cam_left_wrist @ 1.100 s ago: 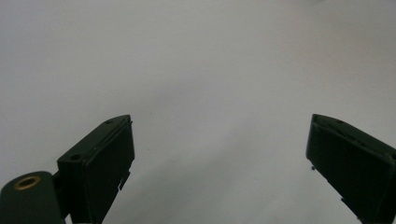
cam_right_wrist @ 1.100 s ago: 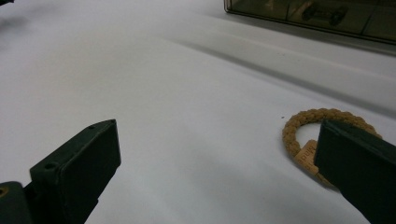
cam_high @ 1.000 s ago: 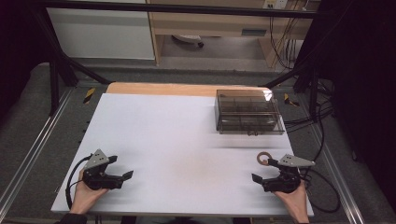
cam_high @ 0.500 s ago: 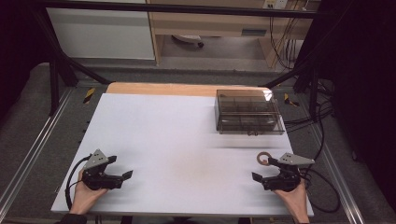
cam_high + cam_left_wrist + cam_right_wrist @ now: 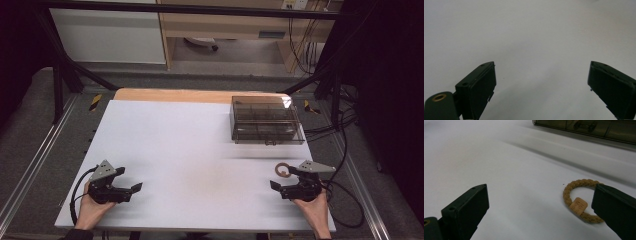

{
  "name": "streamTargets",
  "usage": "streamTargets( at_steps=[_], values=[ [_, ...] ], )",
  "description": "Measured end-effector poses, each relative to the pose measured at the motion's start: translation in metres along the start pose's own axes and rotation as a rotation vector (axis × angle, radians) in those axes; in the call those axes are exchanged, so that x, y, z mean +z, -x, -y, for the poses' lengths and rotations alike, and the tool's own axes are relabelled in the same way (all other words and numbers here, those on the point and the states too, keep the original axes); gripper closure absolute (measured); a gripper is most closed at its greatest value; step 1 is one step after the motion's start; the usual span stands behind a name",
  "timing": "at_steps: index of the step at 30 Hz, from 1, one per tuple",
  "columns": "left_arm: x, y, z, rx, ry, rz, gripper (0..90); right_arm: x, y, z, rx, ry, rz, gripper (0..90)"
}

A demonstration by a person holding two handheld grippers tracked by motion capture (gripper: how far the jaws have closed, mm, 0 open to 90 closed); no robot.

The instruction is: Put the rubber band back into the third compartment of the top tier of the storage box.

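Item: tan braided hair tie (image 5: 581, 200) on my white table (image 5: 190, 145); tag lettering too small to read. It lies just beside my right gripper (image 5: 541, 202), jaws wide, nothing held.

High view overhead, forward-down; claw views low, close over the shared table (image 5: 200, 145).

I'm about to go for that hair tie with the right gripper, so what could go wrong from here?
The hair tie lies flat on the smooth white table, partly behind one jaw of the open right gripper, so closing now would likely nudge it aside instead of catching it. The cord is thin, so the jaws may scrape the table or slip off. The smoky plastic box looks closed, so it may need opening first.
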State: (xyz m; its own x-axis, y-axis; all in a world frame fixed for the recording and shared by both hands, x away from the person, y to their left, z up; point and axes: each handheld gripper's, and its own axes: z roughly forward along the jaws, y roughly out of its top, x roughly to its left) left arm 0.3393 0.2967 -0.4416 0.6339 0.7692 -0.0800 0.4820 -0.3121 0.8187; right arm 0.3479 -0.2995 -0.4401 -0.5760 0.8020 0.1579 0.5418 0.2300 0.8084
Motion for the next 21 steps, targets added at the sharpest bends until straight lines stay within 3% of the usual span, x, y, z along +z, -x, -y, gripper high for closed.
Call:
streamTargets(
  at_steps=[9, 21],
  values=[
    [0.001, 0.0, -0.001, -0.009, 0.003, -0.001, 7.6, 0.004, 0.007, -0.012, 0.039, 0.005, 0.048, 3.2],
    [0.0, 0.0, 0.0, -0.016, 0.004, -0.007, 7.6, 0.016, 0.017, -0.021, 0.059, -0.007, 0.068, 5.6]
  ],
)
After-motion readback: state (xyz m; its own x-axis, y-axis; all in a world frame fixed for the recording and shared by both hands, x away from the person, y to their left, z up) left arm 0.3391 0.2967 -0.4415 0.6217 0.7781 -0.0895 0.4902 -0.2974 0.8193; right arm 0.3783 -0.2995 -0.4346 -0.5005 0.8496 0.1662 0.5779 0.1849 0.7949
